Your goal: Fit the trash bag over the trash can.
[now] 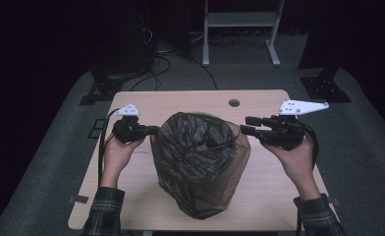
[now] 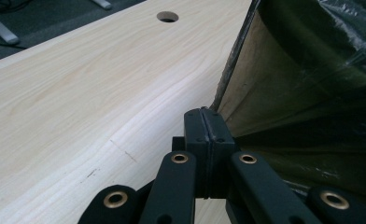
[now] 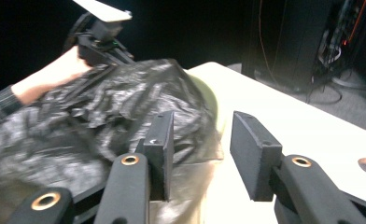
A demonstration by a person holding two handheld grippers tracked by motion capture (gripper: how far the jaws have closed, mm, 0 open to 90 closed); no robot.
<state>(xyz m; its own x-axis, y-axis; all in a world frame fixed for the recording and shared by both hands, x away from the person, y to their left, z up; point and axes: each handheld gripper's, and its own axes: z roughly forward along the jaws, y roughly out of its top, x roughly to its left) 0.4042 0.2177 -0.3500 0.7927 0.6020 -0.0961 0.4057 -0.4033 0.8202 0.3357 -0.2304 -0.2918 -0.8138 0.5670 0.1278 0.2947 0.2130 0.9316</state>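
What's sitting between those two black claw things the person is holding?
In the high view, a dark plastic bag lies between the left gripper, shut on its edge, and the open right gripper.

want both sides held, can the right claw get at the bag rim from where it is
Probably yes. The right claw is open, empty and apart from the bag, level with its rim, with nothing between. The left claw grips the far side.

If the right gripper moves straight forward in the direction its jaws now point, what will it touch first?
Most likely the black plastic bag. The right gripper, jaws open with nothing between them, points toward the bag's side over the wooden table. How near the bag is cannot be judged exactly.
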